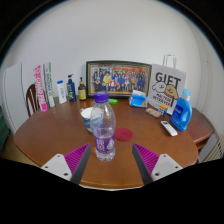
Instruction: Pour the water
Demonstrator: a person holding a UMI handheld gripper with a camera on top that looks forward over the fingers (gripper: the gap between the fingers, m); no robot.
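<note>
We are approaching the water bottle [104, 128] with the gripper [110, 163] wide open, and next we probably must close on it.

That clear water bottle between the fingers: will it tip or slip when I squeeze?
The water bottle stands tall and narrow, so it probably tips if nudged high. Its thin clear plastic likely flexes under the pads. It looks fairly full, so probably heavy.

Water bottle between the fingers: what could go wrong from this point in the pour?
The gripper is open, so the water bottle stands free between its fingers; an off-centre close could tip the tall, narrow bottle. The purple cap looks still on, so nothing would pour. The pink cup sits close beside the bottle and could get knocked.
</note>
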